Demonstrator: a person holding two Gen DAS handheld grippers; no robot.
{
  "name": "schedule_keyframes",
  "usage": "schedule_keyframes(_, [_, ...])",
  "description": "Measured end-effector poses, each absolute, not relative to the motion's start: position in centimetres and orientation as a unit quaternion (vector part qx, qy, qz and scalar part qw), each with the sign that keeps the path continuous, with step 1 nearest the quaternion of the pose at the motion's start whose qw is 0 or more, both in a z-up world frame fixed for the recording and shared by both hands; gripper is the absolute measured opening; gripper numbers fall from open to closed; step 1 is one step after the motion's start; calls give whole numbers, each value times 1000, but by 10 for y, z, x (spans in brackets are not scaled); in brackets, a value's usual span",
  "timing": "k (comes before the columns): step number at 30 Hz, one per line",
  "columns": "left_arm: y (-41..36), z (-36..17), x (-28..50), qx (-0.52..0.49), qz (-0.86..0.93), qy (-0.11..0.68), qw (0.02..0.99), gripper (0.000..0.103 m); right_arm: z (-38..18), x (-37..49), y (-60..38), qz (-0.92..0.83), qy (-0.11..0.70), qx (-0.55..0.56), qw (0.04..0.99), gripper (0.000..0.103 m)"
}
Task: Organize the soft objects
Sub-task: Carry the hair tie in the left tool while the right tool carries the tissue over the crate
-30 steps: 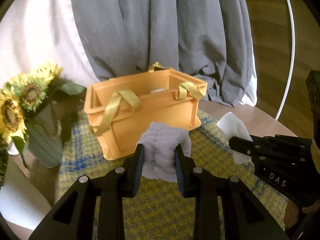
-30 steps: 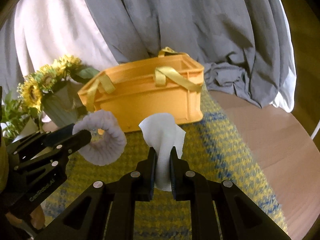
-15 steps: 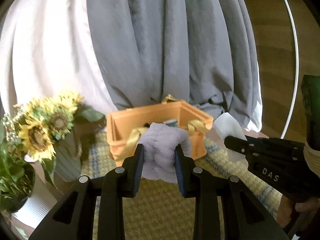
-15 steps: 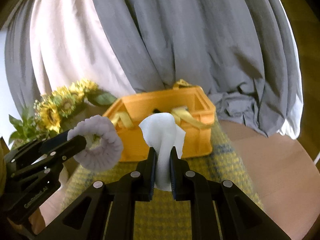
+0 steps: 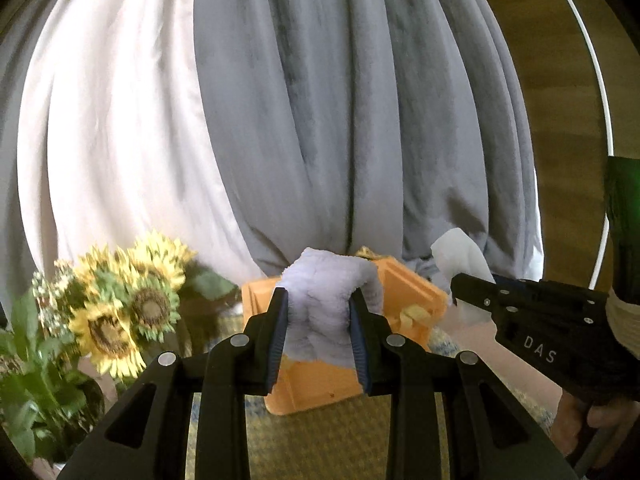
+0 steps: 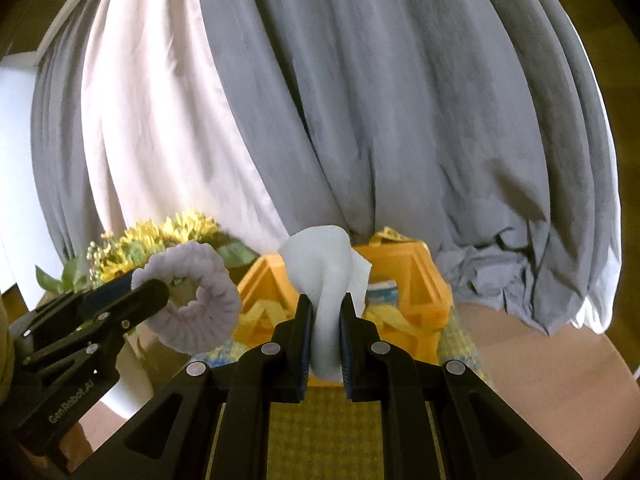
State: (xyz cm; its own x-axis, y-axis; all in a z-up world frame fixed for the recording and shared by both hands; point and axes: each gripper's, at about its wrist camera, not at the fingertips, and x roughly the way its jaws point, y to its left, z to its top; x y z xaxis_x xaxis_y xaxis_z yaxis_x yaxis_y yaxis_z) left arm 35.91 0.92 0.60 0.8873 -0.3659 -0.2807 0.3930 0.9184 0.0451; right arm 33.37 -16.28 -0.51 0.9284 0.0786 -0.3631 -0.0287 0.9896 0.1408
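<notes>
1. Carry step: both soft items are off the table and held up in the air, on the near side of the orange basket [image 6: 416, 304].
2. Left gripper [image 5: 318, 332] is clamped on a fuzzy lilac scrunchie [image 5: 328, 304]; pads squeeze its middle, and in the right wrist view the ring hangs out past the fingertips.
3. Right gripper [image 6: 325, 336] is pinched tight on a white cloth [image 6: 326, 276]; the cloth bunches between the pads and flares above them.
4. Basket sits on a yellow-blue woven mat [image 6: 316, 432], open top facing up, yellow strap handles [image 6: 384, 316] flopped inside and over the rim. Something small and blue-white already lies in it; can't tell what.
5. Sunflowers [image 5: 120, 308] stand left of the basket, grey and white curtains [image 5: 304, 120] hang behind it.
6. Judgement: task is midway, neither held item is in the basket yet.
7. Next move likely: bring each gripper forward over the basket opening, lower past the rim, then let go.
8. Needs: clear the near wall and the loose straps, and keep the two grippers apart since they sit close side by side; the cloth may cling to the pads on release.
</notes>
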Motion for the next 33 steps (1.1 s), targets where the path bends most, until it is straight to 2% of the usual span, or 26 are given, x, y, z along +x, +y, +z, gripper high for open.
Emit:
schedule_keyframes(18, [-4, 30, 409, 48, -164, 99, 980, 30, 23, 386, -178, 31, 138, 55, 988, 14])
schedule_keyframes(33, [-29, 14, 463, 47, -153, 137, 977, 30, 8, 450, -202, 37, 176, 73, 981, 14])
